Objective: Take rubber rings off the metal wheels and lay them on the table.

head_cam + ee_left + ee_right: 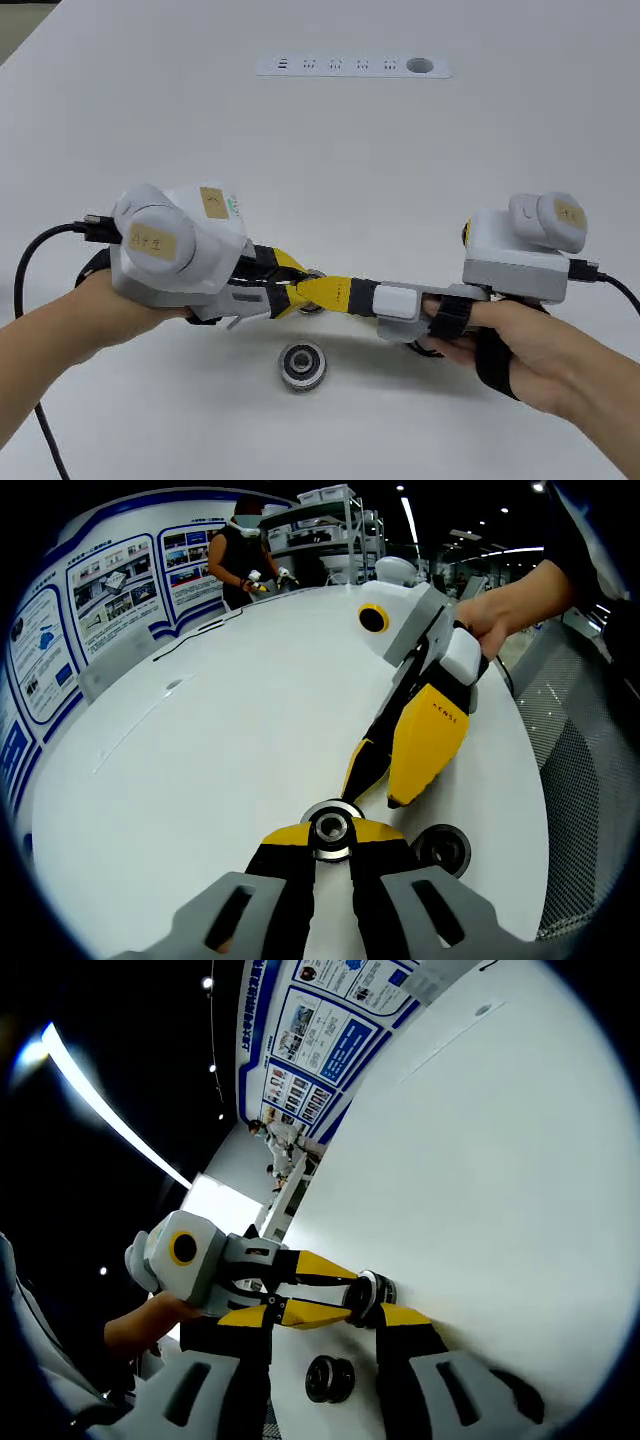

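With the left gripper (332, 842) pinching the wheel (331, 826) steady in its fingers, the right gripper (374, 792), fingers spread, should close on the rubber ring (371, 1289) alone and pull it straight off.

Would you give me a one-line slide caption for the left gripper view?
Left gripper clamps a metal wheel, the open right gripper beside it; a second wheel lies on the white table.

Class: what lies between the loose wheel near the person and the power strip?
Head view: the left gripper and right gripper meeting at a second wheel, then bare table up to the power strip.
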`<action>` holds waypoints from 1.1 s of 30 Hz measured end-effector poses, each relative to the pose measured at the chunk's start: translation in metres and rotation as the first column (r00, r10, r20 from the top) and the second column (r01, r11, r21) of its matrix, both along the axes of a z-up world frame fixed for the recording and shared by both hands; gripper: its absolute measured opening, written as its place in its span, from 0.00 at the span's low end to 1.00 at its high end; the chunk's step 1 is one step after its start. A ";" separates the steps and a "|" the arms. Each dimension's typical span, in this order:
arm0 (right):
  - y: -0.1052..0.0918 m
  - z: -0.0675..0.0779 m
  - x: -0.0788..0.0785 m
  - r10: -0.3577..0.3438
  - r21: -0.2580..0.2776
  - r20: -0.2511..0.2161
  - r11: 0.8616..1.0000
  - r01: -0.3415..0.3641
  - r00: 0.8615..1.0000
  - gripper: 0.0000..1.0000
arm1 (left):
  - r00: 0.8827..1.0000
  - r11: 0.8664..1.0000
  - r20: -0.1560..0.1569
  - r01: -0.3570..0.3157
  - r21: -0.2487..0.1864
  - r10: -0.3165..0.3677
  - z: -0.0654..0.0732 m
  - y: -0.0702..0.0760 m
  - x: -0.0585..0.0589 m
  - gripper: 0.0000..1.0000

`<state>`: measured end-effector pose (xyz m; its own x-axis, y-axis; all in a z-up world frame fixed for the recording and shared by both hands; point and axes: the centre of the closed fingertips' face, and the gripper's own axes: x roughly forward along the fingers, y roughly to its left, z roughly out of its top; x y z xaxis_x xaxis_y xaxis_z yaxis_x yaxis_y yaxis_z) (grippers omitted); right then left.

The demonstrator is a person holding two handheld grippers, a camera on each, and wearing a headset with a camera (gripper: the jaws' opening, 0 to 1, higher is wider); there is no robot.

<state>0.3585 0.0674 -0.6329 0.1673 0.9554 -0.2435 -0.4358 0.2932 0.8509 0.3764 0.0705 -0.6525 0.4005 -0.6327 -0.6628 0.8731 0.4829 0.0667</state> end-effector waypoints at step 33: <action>-0.012 -0.027 0.016 -0.144 -0.140 -0.114 0.982 0.128 0.983 0.02 | 1.000 1.000 -0.001 0.006 0.000 -0.006 -0.001 0.001 0.000 0.12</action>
<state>0.3746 0.0558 -0.6603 0.2543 0.8841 -0.3921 -0.2786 0.4552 0.8457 0.3768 0.0715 -0.6531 0.3956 -0.6355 -0.6630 0.8763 0.4773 0.0653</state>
